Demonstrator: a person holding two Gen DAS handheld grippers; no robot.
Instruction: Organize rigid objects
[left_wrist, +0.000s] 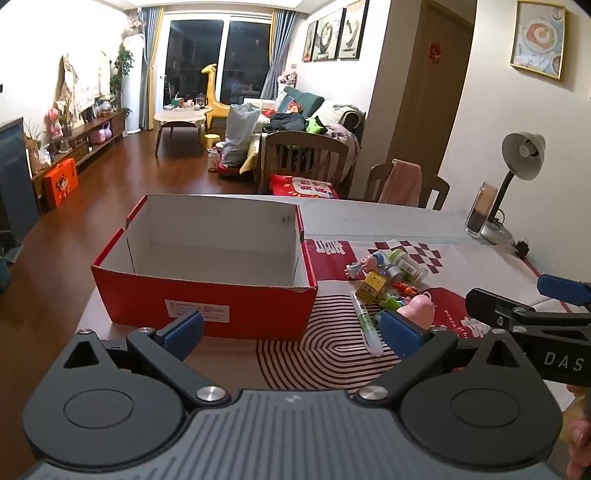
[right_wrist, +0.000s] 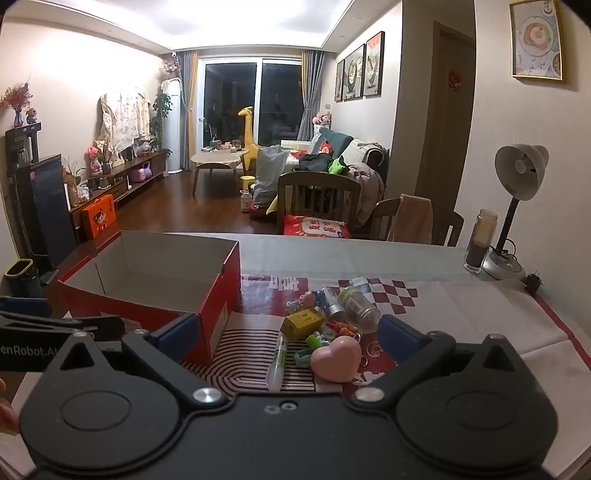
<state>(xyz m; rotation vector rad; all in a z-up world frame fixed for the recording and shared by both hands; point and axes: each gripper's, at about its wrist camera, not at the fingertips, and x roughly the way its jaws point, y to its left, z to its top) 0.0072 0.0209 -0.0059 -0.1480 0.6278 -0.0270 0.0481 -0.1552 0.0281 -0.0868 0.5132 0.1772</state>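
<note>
Jaws of both grippers stand wide apart with nothing between the pads. The left gripper (left_wrist: 291, 328) hovers over the near edge of the bench (left_wrist: 388, 218), its left blue pad in front of the label on the near wall of the red shoebox (left_wrist: 207, 306), its right pad just near of the small pile of objects. The right gripper (right_wrist: 288, 334) hangs over the same near edge further right, and the pile lies in the gap ahead of its spread fingers. Nearest in that pile is a pink heart-shaped case (right_wrist: 336, 358), lying on the red-and-white patterned cloth (right_wrist: 236, 369); just left of it lies a clear marker pen (right_wrist: 277, 360) pointing away, and a green ring-like piece (right_wrist: 303, 356) sits between the two. Beyond them are a yellow toy block (right_wrist: 301, 325), a scatter of small orange bits (right_wrist: 341, 328), a clear jar with a green label (right_wrist: 359, 304) lying on its side, and a small pig figure (right_wrist: 312, 297). The shoebox stands open and bare inside, left of the pile and apart from it. Far right on the bench are a tall glass jar (right_wrist: 480, 240) and a grey desk lamp (right_wrist: 517, 184). Wooden chairs (right_wrist: 317, 199) stand behind the bench, and the living room stretches beyond.
</note>
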